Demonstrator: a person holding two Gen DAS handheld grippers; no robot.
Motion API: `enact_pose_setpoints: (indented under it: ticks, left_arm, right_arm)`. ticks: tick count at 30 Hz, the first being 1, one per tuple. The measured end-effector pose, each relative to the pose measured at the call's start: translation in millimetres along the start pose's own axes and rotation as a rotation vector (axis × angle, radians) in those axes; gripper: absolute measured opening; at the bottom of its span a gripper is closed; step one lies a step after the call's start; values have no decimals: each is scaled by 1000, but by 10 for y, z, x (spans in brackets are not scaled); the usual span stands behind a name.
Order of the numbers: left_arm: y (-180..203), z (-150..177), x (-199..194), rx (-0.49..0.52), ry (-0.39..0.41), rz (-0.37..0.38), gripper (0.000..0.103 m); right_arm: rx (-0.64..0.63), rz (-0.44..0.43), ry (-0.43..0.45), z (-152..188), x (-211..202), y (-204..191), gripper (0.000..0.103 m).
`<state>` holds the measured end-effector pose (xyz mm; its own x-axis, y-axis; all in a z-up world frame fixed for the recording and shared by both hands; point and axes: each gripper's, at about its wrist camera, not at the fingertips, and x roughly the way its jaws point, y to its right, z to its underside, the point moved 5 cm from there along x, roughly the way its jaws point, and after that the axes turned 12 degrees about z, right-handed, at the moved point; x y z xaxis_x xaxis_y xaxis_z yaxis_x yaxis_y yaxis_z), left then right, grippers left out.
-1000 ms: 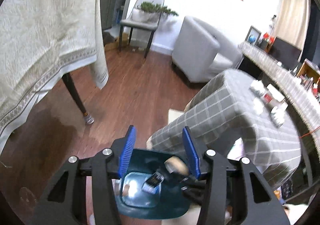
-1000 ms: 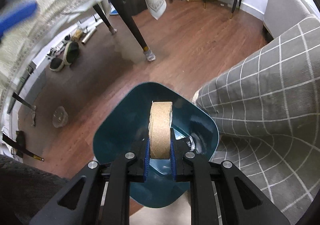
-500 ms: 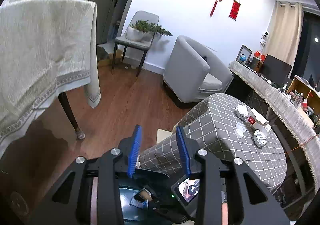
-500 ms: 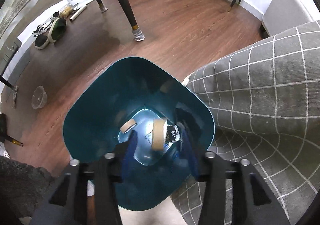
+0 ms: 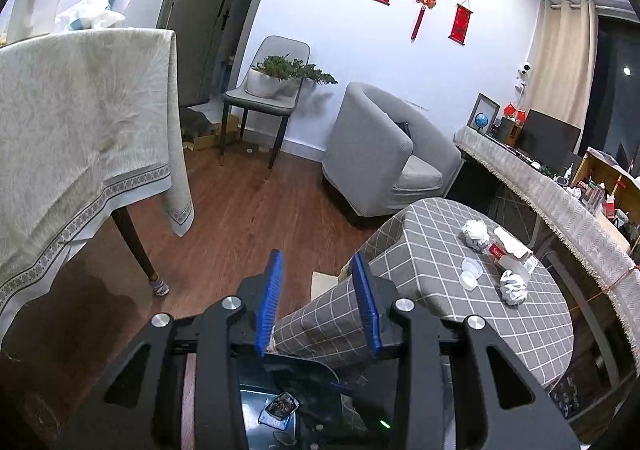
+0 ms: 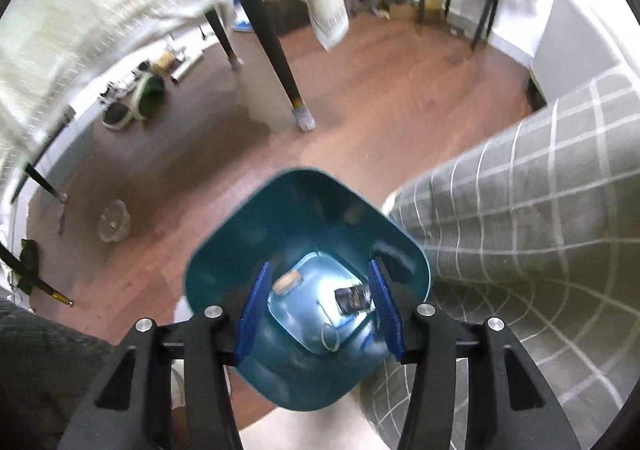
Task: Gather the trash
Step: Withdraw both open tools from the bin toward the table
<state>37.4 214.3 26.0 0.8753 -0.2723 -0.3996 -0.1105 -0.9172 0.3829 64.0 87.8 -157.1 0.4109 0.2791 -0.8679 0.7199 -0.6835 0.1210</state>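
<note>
A teal bin stands on the wood floor beside a grey checked table. A cardboard roll and a dark wrapper lie on its bottom. My right gripper hangs over the bin mouth, its jaws opening with nothing between them. My left gripper points across the room above the bin, open and empty. On the checked table top lie two crumpled paper balls, a white box and clear lids.
A dining table under a pale cloth stands at left, one leg near the bin. A grey armchair, a chair with a plant and a cluttered sideboard line the far side. Shoes lie under the table.
My right gripper let go of the cardboard roll, which dropped into the bin, and its jaws spread. My left gripper rose and tilted up, its jaws a little narrower.
</note>
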Motion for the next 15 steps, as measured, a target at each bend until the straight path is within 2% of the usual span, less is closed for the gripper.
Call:
enact_pose_setpoints:
  ticks: [9,15]
  left_arm:
    - [212,-83,128,27,19,-2,37]
    - [349,-16,324,42,-19,13,37]
  right_arm:
    - [4,-12,204,-153,-813,191,54]
    - [60,21,260,-131,-1084,560,54]
